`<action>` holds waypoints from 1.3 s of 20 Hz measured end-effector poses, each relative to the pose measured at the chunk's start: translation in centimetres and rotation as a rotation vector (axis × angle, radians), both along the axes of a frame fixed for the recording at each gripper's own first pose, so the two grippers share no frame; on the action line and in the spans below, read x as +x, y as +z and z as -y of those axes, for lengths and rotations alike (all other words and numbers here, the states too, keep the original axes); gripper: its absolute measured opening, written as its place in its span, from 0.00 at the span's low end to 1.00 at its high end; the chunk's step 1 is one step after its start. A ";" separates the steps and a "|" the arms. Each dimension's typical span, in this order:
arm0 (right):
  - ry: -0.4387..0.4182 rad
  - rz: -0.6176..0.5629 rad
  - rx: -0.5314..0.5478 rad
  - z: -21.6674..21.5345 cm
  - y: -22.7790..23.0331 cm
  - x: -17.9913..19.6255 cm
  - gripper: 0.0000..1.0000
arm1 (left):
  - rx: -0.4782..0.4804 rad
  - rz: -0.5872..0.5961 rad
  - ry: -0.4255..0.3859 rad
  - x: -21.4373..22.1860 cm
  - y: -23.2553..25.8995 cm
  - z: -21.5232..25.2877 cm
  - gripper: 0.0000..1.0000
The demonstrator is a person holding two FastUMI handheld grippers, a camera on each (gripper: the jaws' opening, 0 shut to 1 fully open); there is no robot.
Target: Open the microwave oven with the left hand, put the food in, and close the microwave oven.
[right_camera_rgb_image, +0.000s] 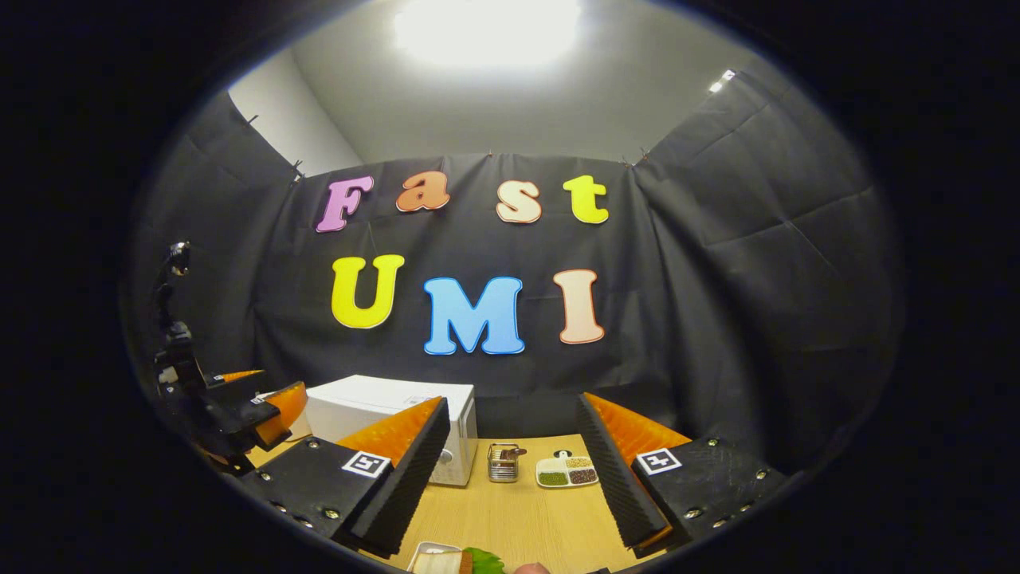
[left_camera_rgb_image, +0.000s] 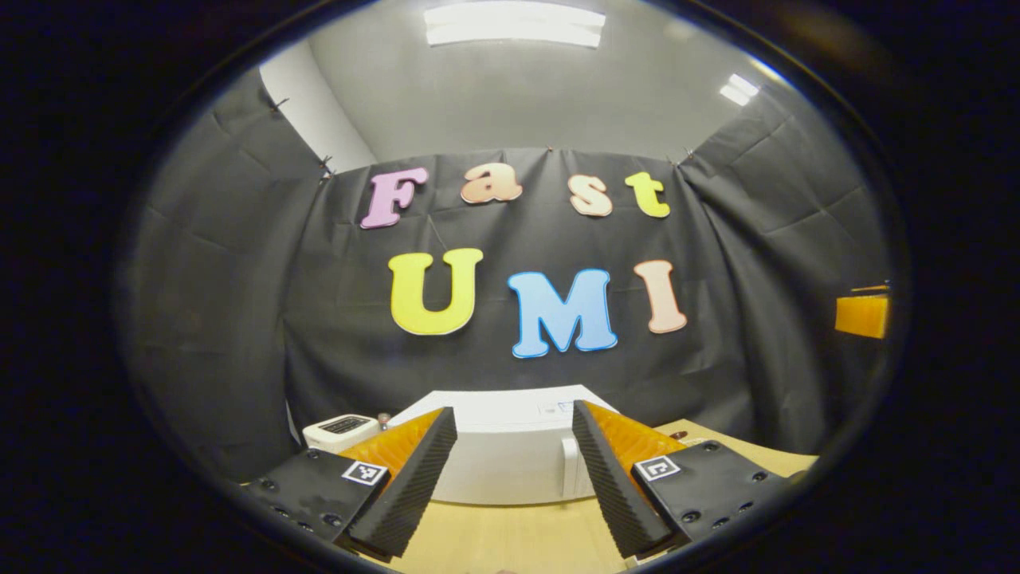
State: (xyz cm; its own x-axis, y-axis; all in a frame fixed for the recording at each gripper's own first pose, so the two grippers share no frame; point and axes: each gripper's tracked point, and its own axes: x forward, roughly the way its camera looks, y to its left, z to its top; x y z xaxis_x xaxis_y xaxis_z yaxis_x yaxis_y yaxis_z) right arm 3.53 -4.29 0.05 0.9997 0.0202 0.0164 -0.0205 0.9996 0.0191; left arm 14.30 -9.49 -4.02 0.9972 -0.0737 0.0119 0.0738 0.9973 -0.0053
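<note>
A white microwave oven (left_camera_rgb_image: 510,458) stands on the wooden table straight ahead in the left gripper view, its door closed and a white handle (left_camera_rgb_image: 569,466) on the right side of the front. My left gripper (left_camera_rgb_image: 514,434) is open in front of it, some way off. In the right gripper view the microwave oven (right_camera_rgb_image: 382,410) sits at the left, and my right gripper (right_camera_rgb_image: 510,434) is open above the table. The food, a white plate (right_camera_rgb_image: 434,560) with bread and a green leaf, lies at the bottom edge below the right gripper. The left gripper (right_camera_rgb_image: 251,414) shows far left.
A small metal holder (right_camera_rgb_image: 504,462) and a divided dish of grains (right_camera_rgb_image: 567,471) stand at the back of the table (right_camera_rgb_image: 526,518). A white device with a dark panel (left_camera_rgb_image: 341,430) sits left of the microwave. The other gripper (left_camera_rgb_image: 862,313) shows at the right edge.
</note>
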 end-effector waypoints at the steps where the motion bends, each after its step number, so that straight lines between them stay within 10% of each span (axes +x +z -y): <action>1: -0.008 0.000 0.000 -0.1 -0.1 0.5 0.96 | 0.005 -0.004 -0.015 1.1 -0.6 0.4 0.97; 26: -0.384 -0.123 -0.114 1.9 -2.8 2.5 0.96 | 0.050 -0.318 -0.247 17.0 -21.6 10.3 0.96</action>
State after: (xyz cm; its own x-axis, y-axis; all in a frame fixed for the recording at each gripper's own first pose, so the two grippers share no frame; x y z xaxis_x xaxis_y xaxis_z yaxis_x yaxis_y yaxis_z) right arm 6.00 -6.24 -2.73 0.9292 -0.3599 -0.0843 0.3499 0.9299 -0.1131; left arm 31.32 -19.80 -25.59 0.9025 -0.3046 -0.3045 0.3142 0.9492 -0.0181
